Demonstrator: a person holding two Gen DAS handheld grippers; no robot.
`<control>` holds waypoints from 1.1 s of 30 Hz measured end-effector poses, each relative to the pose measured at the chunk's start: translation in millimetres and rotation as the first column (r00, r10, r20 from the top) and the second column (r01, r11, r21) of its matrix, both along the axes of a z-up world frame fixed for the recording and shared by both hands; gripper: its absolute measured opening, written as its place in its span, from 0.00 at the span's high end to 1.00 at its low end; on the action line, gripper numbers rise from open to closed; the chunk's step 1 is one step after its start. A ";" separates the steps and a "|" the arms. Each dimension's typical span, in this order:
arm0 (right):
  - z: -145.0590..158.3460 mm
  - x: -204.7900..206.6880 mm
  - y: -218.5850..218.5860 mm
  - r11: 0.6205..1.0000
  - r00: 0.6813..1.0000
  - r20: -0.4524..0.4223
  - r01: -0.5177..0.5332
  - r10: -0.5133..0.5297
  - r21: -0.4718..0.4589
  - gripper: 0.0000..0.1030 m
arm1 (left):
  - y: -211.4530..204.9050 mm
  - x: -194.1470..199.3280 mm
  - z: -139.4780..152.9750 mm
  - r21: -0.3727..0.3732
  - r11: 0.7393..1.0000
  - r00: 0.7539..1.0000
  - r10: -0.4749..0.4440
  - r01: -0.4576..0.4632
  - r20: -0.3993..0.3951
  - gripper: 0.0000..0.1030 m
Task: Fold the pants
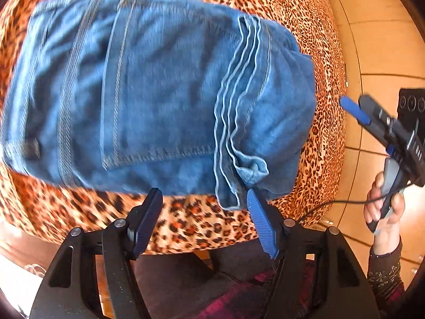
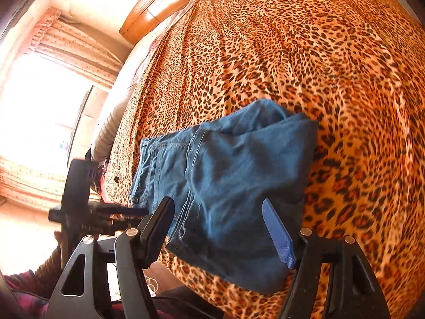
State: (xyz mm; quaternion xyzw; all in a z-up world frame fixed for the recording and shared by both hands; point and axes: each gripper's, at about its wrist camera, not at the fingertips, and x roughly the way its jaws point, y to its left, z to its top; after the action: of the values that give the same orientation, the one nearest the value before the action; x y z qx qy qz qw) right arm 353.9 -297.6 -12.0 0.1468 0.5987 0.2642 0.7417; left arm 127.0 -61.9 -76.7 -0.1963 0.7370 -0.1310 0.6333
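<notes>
Both claws open, empty (seemingly clear of pants (image 1: 159, 93)).

Folded pants (image 1: 148, 90) on bedspread (image 1: 202, 228)

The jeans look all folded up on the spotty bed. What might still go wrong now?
1. The folded jeans lie close to the edge of the bed, so a nudge might slide them off.
2. The left hand-held gripper, open, sits right by the loose hem ends and might snag them, undoing the fold.
</notes>
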 end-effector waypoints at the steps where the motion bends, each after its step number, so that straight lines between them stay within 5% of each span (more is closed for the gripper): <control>1: -2.6 11.8 0.5 0.999 1.000 0.004 -0.030 0.030 -0.013 0.31 | -7.6 -8.8 -5.2 -0.006 0.999 0.999 0.043 -0.044 -0.015 0.36; 11: -44.0 70.0 81.9 0.906 0.918 0.016 -0.387 0.396 -0.171 0.31 | -40.3 -33.4 -19.5 0.125 0.919 0.925 0.379 -0.374 -0.022 0.36; 14: -55.5 63.0 112.0 0.871 0.887 0.019 -0.450 0.462 -0.196 0.31 | -43.1 -26.0 -25.7 0.251 0.875 0.906 0.423 -0.413 0.015 0.37; 15: -58.0 60.3 120.0 0.855 0.870 0.025 -0.477 0.492 -0.205 0.37 | -44.0 -24.8 -30.2 0.262 0.867 0.899 0.439 -0.424 0.002 0.41; 16: -58.7 56.4 128.8 0.830 0.846 0.026 -0.516 0.532 -0.212 0.50 | -43.6 -26.3 -34.2 0.250 0.861 0.887 0.462 -0.443 -0.018 0.60; 17: -59.8 52.4 140.1 0.795 0.818 0.011 -0.556 0.575 -0.240 0.84 | -41.7 -30.6 -36.3 0.203 0.852 0.865 0.500 -0.482 -0.045 0.79; 19: -47.6 44.1 156.5 0.760 0.779 0.032 -0.602 0.627 -0.243 0.86 | -37.2 -42.4 -32.3 0.158 0.823 0.828 0.558 -0.545 -0.051 0.87; 22: -32.2 40.7 175.6 0.747 0.749 0.088 -0.632 0.657 -0.206 0.86 | -29.7 -52.1 -35.4 0.227 0.787 0.804 0.594 -0.574 -0.025 0.87; 26: -79.4 49.0 196.6 0.655 0.729 -0.045 -0.639 0.683 -0.403 0.77 | -13.6 -59.4 -42.6 0.189 0.756 0.757 0.648 -0.626 -0.084 0.87; 28: -64.1 56.3 180.6 0.703 0.751 -0.028 -0.630 0.660 -0.330 0.76 | -10.5 -65.3 -29.7 0.169 0.760 0.762 0.644 -0.627 -0.068 0.87; 30: -38.2 69.6 149.7 0.763 0.784 0.000 -0.603 0.620 -0.232 0.65 | -13.1 -72.5 -15.5 0.149 0.773 0.776 0.629 -0.617 -0.050 0.83; 33: -12.2 88.7 91.0 0.819 0.837 0.063 -0.512 0.544 -0.259 0.37 | -31.3 -76.1 -3.2 0.078 0.792 0.789 0.610 -0.606 -0.065 0.79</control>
State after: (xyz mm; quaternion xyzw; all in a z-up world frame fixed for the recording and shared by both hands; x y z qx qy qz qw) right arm 442.5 -206.7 -24.2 -0.1305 0.5913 0.3974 0.6895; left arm 50.9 -93.2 -80.0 -0.4114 0.6646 0.1079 0.6143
